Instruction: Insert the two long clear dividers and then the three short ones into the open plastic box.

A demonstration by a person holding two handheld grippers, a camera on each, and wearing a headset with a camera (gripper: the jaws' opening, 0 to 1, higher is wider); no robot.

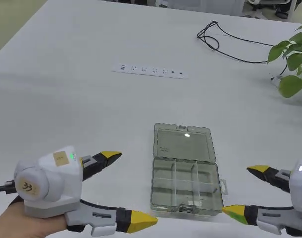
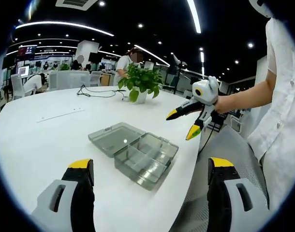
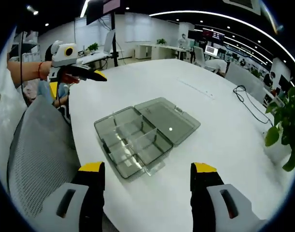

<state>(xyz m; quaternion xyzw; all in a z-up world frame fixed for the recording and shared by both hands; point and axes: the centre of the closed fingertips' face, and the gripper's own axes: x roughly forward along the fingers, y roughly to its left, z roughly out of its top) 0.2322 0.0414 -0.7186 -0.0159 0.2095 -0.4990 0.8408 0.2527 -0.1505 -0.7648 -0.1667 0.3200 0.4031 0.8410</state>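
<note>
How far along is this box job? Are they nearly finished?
Seemingly near the end. Clear dividers already stand in the open box, splitting it into compartments; I cannot count them. Nothing is in hand: the left gripper and right gripper are open and empty. A small clear piece at the box's edge may remain.

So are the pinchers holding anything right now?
No, nothing. The left gripper and the right gripper are both open and empty, one on each side of the box.

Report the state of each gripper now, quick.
Left gripper: open, holding nothing.
Right gripper: open, holding nothing.
</note>
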